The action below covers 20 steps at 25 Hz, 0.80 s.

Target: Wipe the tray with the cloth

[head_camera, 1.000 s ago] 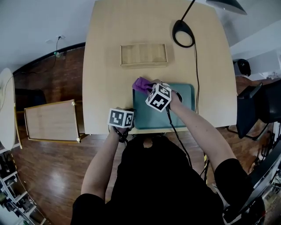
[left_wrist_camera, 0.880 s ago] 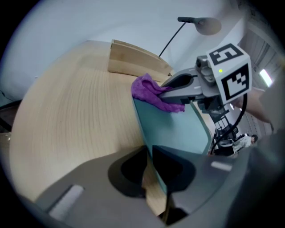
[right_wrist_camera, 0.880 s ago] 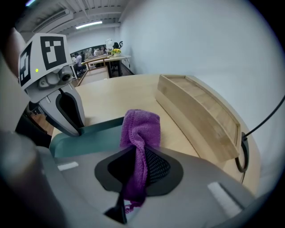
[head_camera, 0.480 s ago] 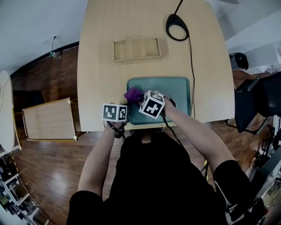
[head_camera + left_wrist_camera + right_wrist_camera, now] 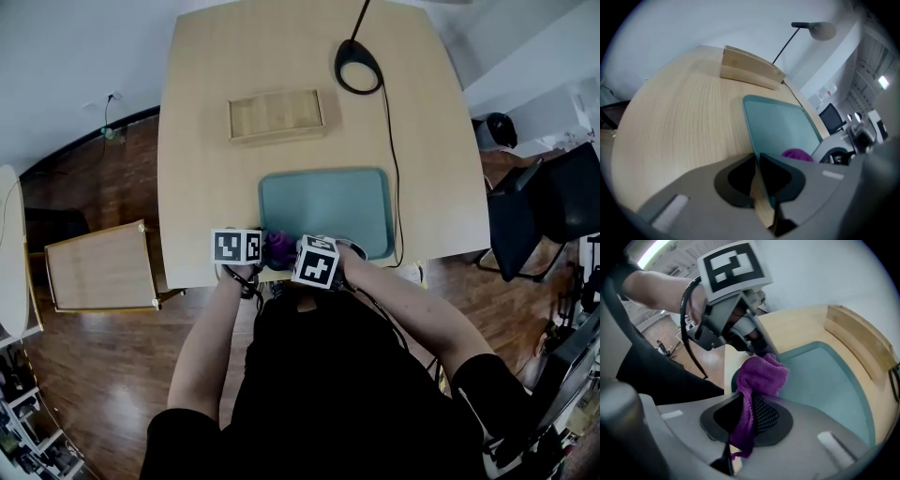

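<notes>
A pale wooden table [image 5: 197, 187] with rounded corners carries a teal tray [image 5: 328, 202], which lies flat near the table's front edge, a little right of the middle, with bare wood around its left, far and right sides. Beyond the tray's far-left corner, well apart from it, a shallow light wooden box [image 5: 277, 115] lies with its long sides parallel to the tray's far edge. Beyond the tray's far-right corner stands a round black lamp base [image 5: 358, 70], and its black cable [image 5: 392, 169] trails across the tabletop just beside the tray's right edge towards the front edge.
</notes>
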### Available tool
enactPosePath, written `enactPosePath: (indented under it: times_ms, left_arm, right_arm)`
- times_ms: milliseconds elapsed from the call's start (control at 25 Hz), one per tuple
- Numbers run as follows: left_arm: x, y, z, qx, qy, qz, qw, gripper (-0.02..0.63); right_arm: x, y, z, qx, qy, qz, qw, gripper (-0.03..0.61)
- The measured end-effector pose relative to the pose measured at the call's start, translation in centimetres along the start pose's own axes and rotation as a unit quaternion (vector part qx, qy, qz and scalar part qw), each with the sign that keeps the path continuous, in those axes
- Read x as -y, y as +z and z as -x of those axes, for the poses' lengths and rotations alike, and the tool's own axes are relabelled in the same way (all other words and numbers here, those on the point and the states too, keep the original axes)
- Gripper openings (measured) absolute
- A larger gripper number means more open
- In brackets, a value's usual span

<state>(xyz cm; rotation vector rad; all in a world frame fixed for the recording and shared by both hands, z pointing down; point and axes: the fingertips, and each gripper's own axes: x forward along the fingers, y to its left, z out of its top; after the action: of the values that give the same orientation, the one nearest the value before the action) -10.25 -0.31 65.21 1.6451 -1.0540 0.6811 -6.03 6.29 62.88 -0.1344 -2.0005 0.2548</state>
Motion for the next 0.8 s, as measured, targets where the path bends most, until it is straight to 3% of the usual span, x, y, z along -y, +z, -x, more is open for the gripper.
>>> enactPosePath:
  times_ms: [160,320,560,680,800]
  left_arm:
    - [0.1,-0.1,-0.2,0.001,0.008,-0.003,1.0000,0.058]
    - [0.2,-0.2,-0.2,0.004,0.016,-0.017,0.9997,0.069]
    - [0.2,-0.3,-0.5,-0.014,0.036,-0.044,0.9983,0.066]
    - [0.3,-0.4,-0.5,-0.016,0.040,-0.043,0.9981,0.064]
    - [0.4,-0.3,-0.5,-0.012,0.038,-0.040,0.9984,0.063]
  right_arm:
    - [-0.8,-0.6,-0.5,0.008,-0.006,0.030,0.999,0.051]
    - [1.3,-0.9,0.4,0.023,-0.038,0.010,0.999,0.051]
    - [10.8,-2.5,4.5,0.026,-0.140,-0.040,0.989,0.051]
    - [15.8,-2.7,6.9,0.021,-0.189,-0.041,0.981,0.051]
    - [19.1,-2.5,8.0,0.008,-0.211,-0.030,0.977,0.051]
